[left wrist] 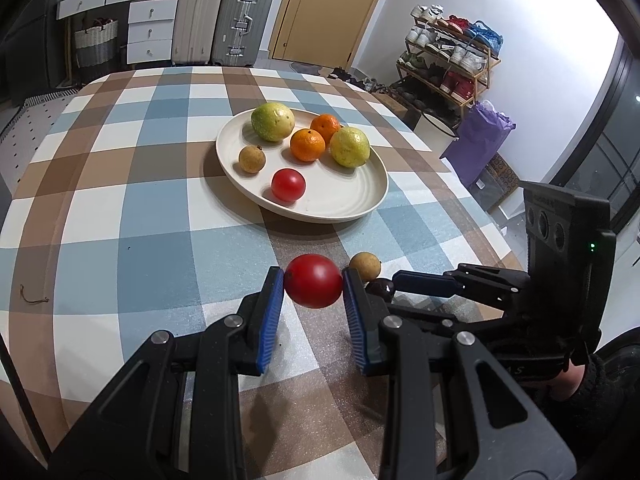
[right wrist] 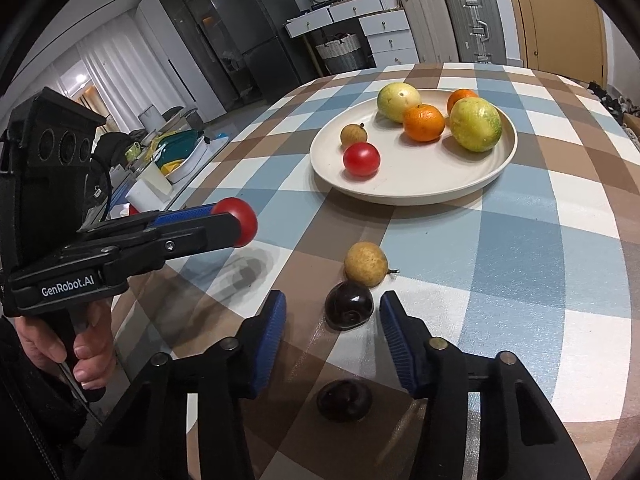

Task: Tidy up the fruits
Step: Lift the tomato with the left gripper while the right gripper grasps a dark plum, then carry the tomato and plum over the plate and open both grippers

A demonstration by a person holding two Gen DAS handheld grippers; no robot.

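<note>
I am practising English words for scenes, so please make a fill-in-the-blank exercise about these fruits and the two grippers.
1. The left gripper holds a red ____.
2. Counting all fruits on the plate, there are ____.
3. The dark fruit between the right gripper's fingers lies on the ____.
4. The two round orange fruits on the plate are ____.

Missing words: tomato; six; table; oranges

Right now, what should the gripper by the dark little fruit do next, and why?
Probably close the right gripper a bit more on the dark fruit. The fruit sits on the checked tablecloth between the blue pads, which do not touch it yet. The left gripper already holds a red tomato, and the plate has room.
</note>
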